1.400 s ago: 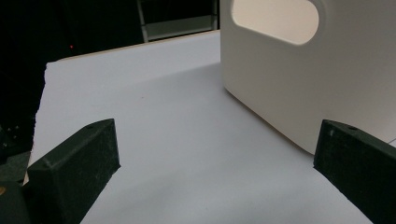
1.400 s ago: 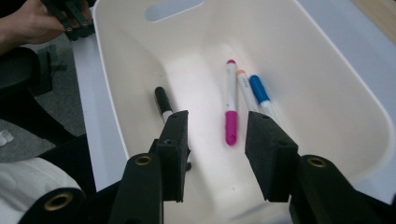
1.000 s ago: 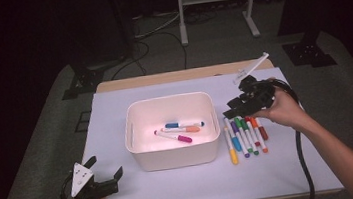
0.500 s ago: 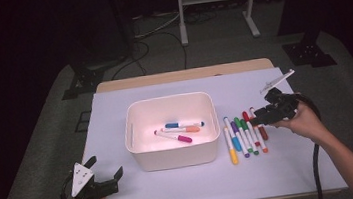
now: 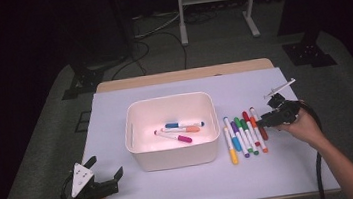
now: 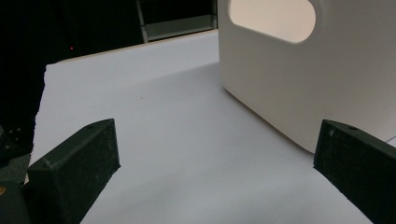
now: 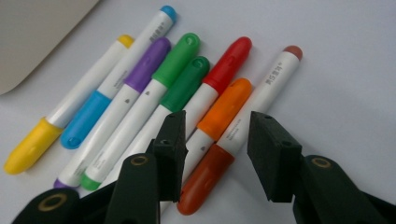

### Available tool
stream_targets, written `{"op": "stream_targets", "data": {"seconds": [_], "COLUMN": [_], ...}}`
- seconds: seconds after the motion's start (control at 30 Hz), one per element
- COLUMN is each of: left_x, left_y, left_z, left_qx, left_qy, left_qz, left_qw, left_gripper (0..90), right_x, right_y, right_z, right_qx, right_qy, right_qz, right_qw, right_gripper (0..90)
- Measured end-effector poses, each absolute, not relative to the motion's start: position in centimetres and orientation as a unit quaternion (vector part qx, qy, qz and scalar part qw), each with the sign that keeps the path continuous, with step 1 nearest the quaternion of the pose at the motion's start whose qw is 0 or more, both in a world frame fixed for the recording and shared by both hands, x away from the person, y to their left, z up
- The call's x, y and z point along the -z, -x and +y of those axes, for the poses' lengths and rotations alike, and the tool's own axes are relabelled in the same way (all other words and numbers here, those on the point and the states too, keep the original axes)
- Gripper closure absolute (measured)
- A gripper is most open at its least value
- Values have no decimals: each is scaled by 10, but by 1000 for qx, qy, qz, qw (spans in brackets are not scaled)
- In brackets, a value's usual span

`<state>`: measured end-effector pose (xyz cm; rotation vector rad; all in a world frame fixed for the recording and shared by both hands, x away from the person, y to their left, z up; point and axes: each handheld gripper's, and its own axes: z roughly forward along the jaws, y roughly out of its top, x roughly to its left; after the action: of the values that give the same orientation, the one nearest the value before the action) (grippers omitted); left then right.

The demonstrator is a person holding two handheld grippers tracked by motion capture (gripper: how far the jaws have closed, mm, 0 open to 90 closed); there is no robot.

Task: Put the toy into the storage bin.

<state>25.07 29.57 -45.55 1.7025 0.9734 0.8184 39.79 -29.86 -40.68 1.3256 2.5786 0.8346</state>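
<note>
Nearest the person, the left gripper (image 5: 104,182) rests on the white sheet (image 5: 175,190) at the near left corner, its jaws spread wide with nothing between them. The side wall of the bin (image 6: 299,93) lies ahead of it.

On the far side of the bin from it, the right gripper (image 5: 267,117) is low over the row of markers (image 5: 244,134), which lies just beside the bin's right wall. Its jaws are parted and have just been closing. In the right gripper view they straddle the red-brown marker (image 7: 243,135) and the orange marker (image 7: 223,112) beside it, with the pads not yet pressing on either. The red-brown marker is the outermost of the row, so the right hand is plainly the nearer one for it.

The marker lies directly ahead of and under that gripper. Its long axis runs near to far across the table, nearly parallel to its neighbours, which touch side by side. Its dark cap is at the near end.

Beyond, inside the bin (image 5: 133,134), three markers (image 5: 180,129) already lie on the floor.
</note>
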Motion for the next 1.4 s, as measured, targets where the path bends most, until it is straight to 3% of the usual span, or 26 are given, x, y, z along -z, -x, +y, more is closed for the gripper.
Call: {"op": "stream_targets", "data": {"seconds": [0.37,0.5,0.6,0.93,1.03,1.2,1.4], "left_x": [455,455,455,455,455,455,455], "left_y": [-251,-251,-251,-251,-251,-251,-251], "left_z": [296,296,296,295,295,294,295], "left_qx": [-336,-335,-336,-337,-337,-337,-336], "left_qy": [-700,-701,-702,-704,-705,-705,-704], "left_qz": [400,400,399,399,399,400,399], "left_qw": [487,486,484,482,480,480,482], "left_gripper": [0,0,0,0,0,0,0], "right_x": [428,431,431,430,430,430,429], "right_y": [-401,-394,-388,-360,-355,-359,-370], "right_z": [-304,-311,-317,-333,-335,-330,-320], "right_qx": [-235,-233,-233,-232,-232,-234,-228], "right_qy": [-469,-481,-492,-502,-498,-494,-482], "right_qz": [847,841,835,830,833,834,842], "right_qw": [81,82,78,69,65,72,81], "right_gripper": [629,716,726,723,684,632,630]}}
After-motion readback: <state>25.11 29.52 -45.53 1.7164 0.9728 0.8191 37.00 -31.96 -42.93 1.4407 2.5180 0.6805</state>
